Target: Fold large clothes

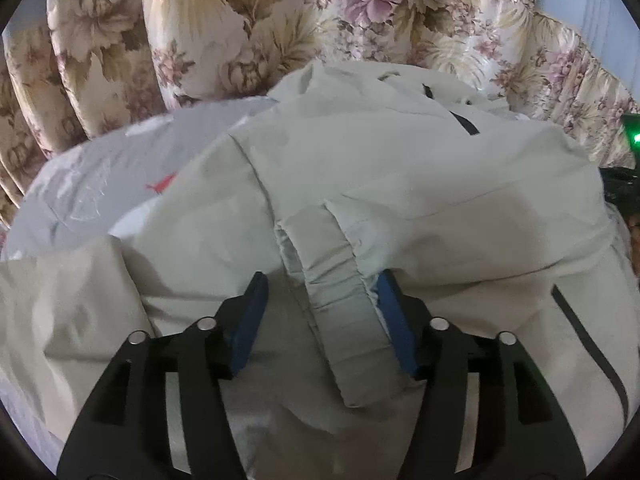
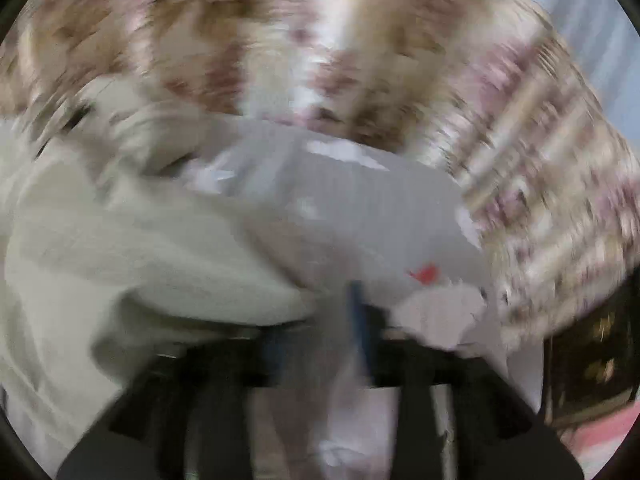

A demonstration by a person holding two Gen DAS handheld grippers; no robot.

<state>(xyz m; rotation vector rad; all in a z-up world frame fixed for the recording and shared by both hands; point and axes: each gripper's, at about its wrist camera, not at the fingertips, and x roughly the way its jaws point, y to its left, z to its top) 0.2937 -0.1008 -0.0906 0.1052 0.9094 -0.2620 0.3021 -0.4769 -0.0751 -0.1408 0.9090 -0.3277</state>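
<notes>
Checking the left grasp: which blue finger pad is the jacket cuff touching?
The right-hand pad of the left gripper; the elastic cuff lies against it, while the other pad stands clear.

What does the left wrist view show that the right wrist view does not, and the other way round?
Only the left wrist view, which is sharp, shows the elastic sleeve cuff lying between the open left tongs, the jacket's dark zippers, and a green light at the right edge.

Only the right wrist view, heavily blurred, shows a dark cabinet with gold fittings and the right tongs; whether they are open or shut cannot be told.

Both show the pale beige jacket, the grey bedsheet with a red mark, and the floral curtain.
</notes>
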